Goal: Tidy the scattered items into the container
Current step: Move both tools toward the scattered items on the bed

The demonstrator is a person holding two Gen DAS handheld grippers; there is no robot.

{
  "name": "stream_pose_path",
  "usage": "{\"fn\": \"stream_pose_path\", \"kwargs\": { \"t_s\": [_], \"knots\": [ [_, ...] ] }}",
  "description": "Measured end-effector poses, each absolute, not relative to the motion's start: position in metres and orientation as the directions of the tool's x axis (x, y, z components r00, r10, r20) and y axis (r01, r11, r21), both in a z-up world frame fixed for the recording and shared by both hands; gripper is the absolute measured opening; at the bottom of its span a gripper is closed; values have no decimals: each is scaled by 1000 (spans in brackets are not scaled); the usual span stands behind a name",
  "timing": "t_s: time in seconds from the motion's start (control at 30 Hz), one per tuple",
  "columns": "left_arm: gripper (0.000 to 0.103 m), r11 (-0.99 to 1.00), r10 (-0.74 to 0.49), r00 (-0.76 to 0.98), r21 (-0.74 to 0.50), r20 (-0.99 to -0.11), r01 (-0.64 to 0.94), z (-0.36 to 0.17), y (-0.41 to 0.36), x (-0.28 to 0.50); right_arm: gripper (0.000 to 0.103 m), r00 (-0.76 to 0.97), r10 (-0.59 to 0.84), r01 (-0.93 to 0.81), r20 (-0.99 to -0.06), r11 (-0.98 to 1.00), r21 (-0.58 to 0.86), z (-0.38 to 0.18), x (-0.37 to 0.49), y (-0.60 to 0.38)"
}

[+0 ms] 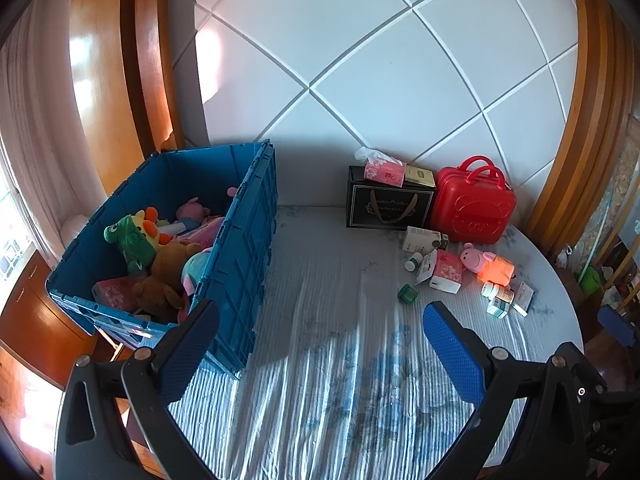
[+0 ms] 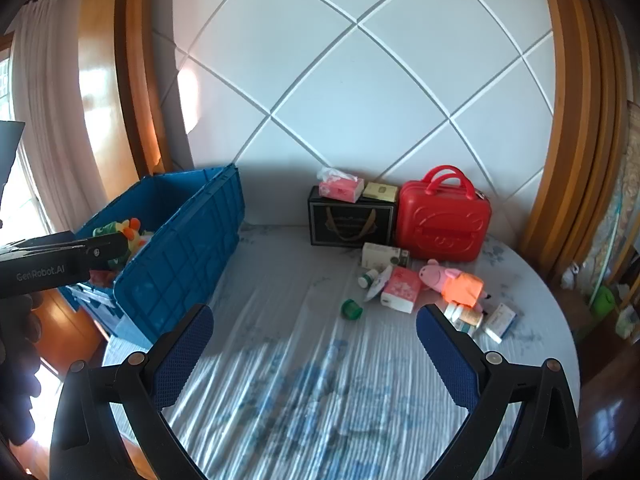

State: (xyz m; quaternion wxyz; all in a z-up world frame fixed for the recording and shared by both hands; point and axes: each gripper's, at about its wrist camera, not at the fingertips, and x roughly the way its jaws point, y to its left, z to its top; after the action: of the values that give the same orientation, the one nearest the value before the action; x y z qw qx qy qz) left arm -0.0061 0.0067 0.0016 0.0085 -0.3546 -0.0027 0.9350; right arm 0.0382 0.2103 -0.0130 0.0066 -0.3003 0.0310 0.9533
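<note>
Nearby, blue crate [image 1: 240, 248] of plush toys [image 1: 160, 256]

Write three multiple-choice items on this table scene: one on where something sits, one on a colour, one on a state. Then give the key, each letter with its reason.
1. Where does the pink tissue pack with a tissue sticking out rest?
A. On top of the black gift box
B. Inside the blue crate
C. On the floor

2. What colour is the small suitcase against the wall?
A. Green
B. Red
C. White

3. How does the right gripper stand?
A. Shut on the pig plush
B. Shut on nothing
C. Open and empty

Key:
1 A, the pack lies on the box's top edge beside a small beige box.
2 B, its shell and both handles are red.
3 C, its blue pads stand wide apart with only the tablecloth between them.
</note>
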Motion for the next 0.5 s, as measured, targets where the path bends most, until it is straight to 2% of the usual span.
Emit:
{"fn": "stream_pose_path", "kwargs": {
  "t_s": [0.3, 0.5],
  "knots": [
    [103, -1000, 23, -744, -12, -667, -20, -9, 7, -9, 103, -815, -4, -32, -579, -998, 52, -17, 36, 220],
    [103, -994, 109, -712, -84, -694, -71, -29, -2, -29, 103, -811, 11, -59, -584, -996, 64, -30, 26, 219]
  ]
}}
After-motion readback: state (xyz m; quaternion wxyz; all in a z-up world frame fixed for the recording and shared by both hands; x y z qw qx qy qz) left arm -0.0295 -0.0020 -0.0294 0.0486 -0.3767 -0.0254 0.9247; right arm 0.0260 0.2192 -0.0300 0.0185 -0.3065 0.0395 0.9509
